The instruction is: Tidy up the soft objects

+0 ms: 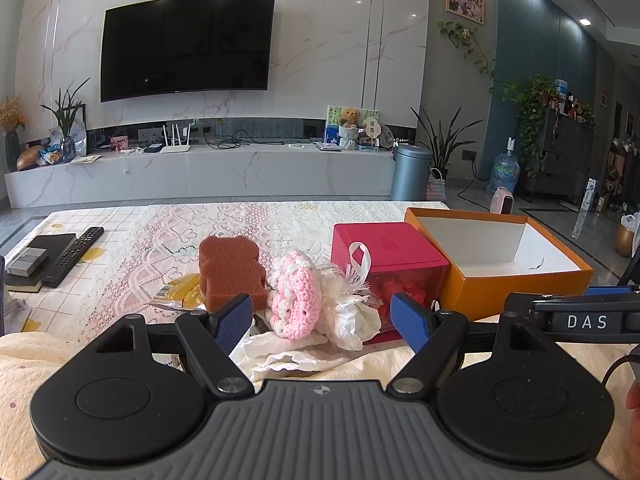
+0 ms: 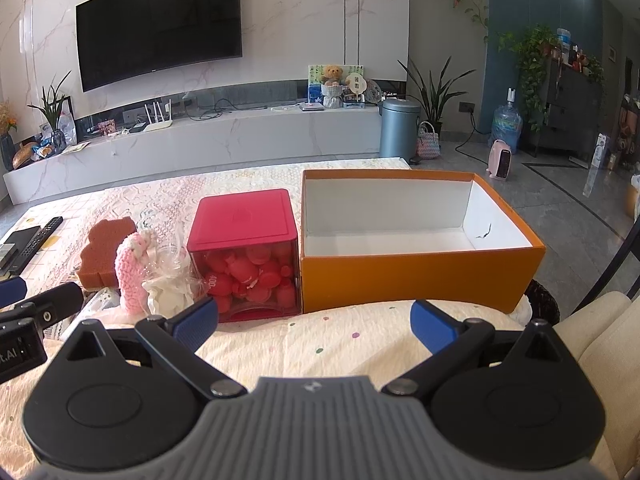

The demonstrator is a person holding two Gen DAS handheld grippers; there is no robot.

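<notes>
- My left gripper (image 1: pixel 322 318) is spread wide, the pink crochet piece (image 1: pixel 296 300) just ahead between its fingers, untouched.
- My right gripper (image 2: pixel 314 320) is spread, empty, the orange box (image 2: pixel 420 276) just ahead.

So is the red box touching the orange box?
Cannot tell. In the right wrist view the red box stands right beside the orange box, only a thin dark seam between them; it could be shadow or a gap. The left wrist view doesn't settle it either.
</notes>
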